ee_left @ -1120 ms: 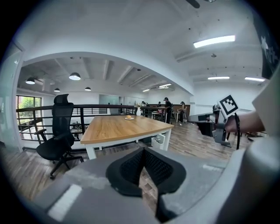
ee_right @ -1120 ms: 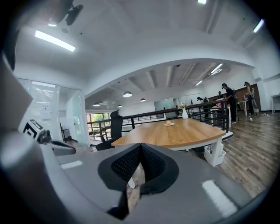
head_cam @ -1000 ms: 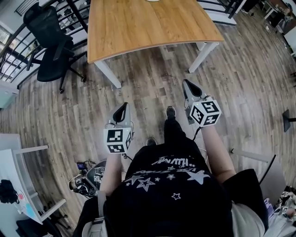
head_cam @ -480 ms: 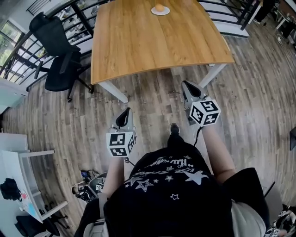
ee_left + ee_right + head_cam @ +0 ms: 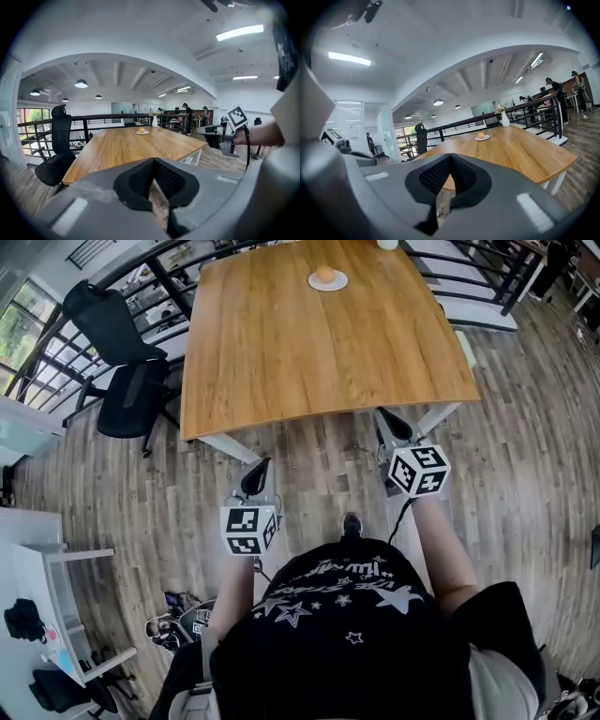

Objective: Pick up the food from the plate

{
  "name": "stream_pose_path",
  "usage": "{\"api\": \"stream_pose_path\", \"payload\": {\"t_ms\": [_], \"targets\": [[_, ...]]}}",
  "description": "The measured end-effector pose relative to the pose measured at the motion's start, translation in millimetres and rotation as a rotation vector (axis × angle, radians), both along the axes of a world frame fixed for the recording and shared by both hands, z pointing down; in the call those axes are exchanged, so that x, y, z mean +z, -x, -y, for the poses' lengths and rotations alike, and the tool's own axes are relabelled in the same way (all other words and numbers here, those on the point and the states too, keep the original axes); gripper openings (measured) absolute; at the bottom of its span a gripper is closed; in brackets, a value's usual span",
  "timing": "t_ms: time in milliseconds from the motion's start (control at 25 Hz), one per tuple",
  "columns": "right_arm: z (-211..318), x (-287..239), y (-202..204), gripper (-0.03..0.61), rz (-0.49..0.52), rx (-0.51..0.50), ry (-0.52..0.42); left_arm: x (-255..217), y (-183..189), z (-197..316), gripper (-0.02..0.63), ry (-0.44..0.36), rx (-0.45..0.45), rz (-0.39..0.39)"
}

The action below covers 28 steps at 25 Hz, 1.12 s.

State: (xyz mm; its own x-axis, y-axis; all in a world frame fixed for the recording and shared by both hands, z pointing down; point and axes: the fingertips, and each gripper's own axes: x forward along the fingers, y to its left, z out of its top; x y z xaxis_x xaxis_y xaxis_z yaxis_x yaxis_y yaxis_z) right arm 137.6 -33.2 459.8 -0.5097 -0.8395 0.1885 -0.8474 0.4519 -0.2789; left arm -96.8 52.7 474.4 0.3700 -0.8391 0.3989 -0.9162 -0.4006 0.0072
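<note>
1. The food [image 5: 325, 274], a small round orange piece, sits on a white plate [image 5: 336, 284]. The plate lies near the far end of the wooden table [image 5: 309, 352], well away from you.
2. Past the plate, at the far edge of the table, stands a white vase [image 5: 505, 119] with flowers in it.
3. The table rests on white legs [image 5: 225, 448] over a wood-plank floor [image 5: 141, 493]. You stand on that floor, facing the table's near edge.
4. Your left gripper [image 5: 255, 474] hangs over the floor just short of the near edge and points toward the table. Its own view shows the two black pads pressed together with nothing between them.
5. Your right gripper [image 5: 389, 424] sits farther forward. In the head view its tip lies at the near edge of the table, beside the right-hand leg. Its jaws are closed tight on each other and hold nothing.
6. Both grippers are well apart from the plate, with most of the tabletop's length between them and the food.
7. A black office chair [image 5: 122, 362] stands off the table's left side, next to a black railing [image 5: 178, 292].
8. In the gripper views, several people [image 5: 186, 112] stand in the background beyond the railing.
</note>
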Motion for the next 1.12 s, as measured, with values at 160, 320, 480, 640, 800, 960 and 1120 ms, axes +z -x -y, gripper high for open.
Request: {"api": "stream_pose_path", "payload": {"t_ms": [160, 320, 480, 640, 800, 960, 1120], "targets": [[33, 2, -13, 0.003, 0.003, -0.03, -0.005, 1, -19, 28, 0.002, 0.001, -0.021, 0.002], [64, 0, -23, 0.003, 0.008, -0.06, 0.002, 3, -30, 50, 0.002, 0.018, -0.06, -0.021], [82, 4, -26, 0.003, 0.014, -0.096, 0.022, 5, -41, 62, 0.002, 0.038, -0.098, -0.066], [89, 18, -24, 0.003, 0.017, -0.123, 0.044, 10, -51, 65, 0.002, 0.049, -0.112, -0.07], [101, 27, -22, 0.003, 0.03, -0.123, 0.069, 15, -46, 76, 0.002, 0.064, -0.125, -0.057], [109, 35, -20, 0.003, 0.01, -0.122, 0.084, 23, -37, 90, 0.002, 0.079, -0.128, -0.067], [134, 37, -38, 0.003, -0.01, -0.07, 0.079, 33, -42, 119, 0.002, 0.084, -0.096, -0.08]]}}
